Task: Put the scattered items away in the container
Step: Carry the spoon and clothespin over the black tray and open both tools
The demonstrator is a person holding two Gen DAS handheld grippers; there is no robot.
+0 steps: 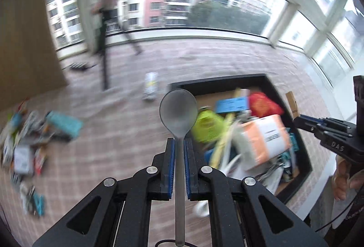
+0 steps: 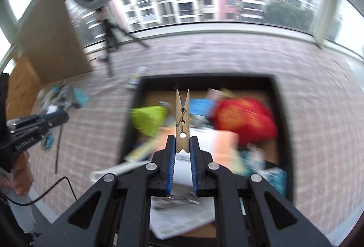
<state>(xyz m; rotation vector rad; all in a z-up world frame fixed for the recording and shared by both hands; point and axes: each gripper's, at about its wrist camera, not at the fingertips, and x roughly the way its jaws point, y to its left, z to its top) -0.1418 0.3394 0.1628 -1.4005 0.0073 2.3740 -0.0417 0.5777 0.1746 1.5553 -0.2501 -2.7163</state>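
A grey spoon is pinched by its handle in the left tool, short of the black container and over the tiled floor, so an early release would drop it outside. A wooden clothespin is nipped only at its tail by the right tool above the container and could twist free. Inside lie what seem, through blur, a red packet, a lime-green pouch and papers.

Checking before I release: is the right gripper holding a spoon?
No, the right gripper has its jaws shut on a wooden clothespin above the black container.
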